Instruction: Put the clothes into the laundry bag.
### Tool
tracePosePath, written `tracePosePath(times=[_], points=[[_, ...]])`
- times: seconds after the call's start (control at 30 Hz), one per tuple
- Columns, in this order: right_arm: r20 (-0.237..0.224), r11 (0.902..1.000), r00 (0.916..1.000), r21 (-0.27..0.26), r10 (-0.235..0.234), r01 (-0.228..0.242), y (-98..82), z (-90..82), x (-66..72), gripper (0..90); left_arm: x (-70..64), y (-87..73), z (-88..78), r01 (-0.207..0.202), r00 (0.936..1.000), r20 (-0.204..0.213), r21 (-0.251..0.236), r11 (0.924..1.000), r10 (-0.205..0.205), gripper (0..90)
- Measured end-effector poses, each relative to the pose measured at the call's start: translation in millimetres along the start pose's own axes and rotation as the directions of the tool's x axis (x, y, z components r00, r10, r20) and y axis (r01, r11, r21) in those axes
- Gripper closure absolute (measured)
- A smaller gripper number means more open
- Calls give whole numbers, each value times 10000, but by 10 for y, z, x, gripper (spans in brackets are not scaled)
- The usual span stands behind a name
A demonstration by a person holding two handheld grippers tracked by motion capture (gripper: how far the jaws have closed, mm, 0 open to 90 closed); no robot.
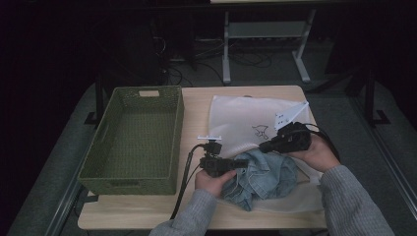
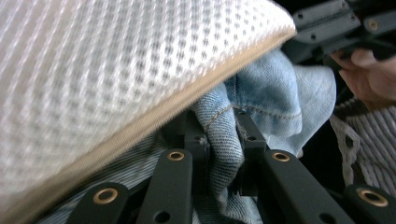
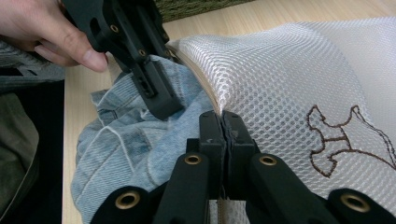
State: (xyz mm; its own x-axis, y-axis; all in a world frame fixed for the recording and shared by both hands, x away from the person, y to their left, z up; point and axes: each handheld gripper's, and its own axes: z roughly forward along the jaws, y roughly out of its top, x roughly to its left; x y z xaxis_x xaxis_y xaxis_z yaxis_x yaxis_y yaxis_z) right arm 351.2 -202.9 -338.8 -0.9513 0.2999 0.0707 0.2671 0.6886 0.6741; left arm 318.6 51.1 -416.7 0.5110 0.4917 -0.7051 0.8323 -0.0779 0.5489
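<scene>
A crumpled blue denim garment [image 1: 269,178] lies at the mouth of a white mesh bag [image 1: 235,117] with a dark embroidered figure. My left gripper [image 1: 240,165] comes in from the left, shut on a fold of the denim [image 2: 223,154]; the fold is pinched between its pads just under the bag's tan-edged opening [image 2: 107,70]. My right gripper [image 1: 264,146] reaches in from the right and is shut on the hem of the mesh bag [image 3: 289,74], holding that edge up off the denim [image 3: 121,144]. In the right gripper view, the left gripper [image 3: 156,95] presses into the denim beside the bag's mouth.
A green woven basket [image 1: 142,93] with nothing in it stands on the left half of the light wooden table [image 1: 196,103]. The bag covers the right half. Table legs and cables sit on the dark floor beyond the far edge.
</scene>
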Motion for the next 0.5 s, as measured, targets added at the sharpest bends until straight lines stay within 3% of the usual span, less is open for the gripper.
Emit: tracePosePath(times=[0.13, 0.27, 0.5], points=[[41, 9998, 9998, 47, 209, -209, -54, -16, -40, 875, 11, -55, -90, -27, 10000, 72, 132, 9999, 26, 663], [50, 9995, 9995, 5, 306, -306, -93, -3, -69, 875, -39, -105, -249, -361, 9993, -104, 185, 9992, 363, 529], [184, 9989, 9988, 65, 456, -457, -133, -20, -101, 874, -26, -194, -412, -508, 9974, -473, 623, 9968, 538, 428]])
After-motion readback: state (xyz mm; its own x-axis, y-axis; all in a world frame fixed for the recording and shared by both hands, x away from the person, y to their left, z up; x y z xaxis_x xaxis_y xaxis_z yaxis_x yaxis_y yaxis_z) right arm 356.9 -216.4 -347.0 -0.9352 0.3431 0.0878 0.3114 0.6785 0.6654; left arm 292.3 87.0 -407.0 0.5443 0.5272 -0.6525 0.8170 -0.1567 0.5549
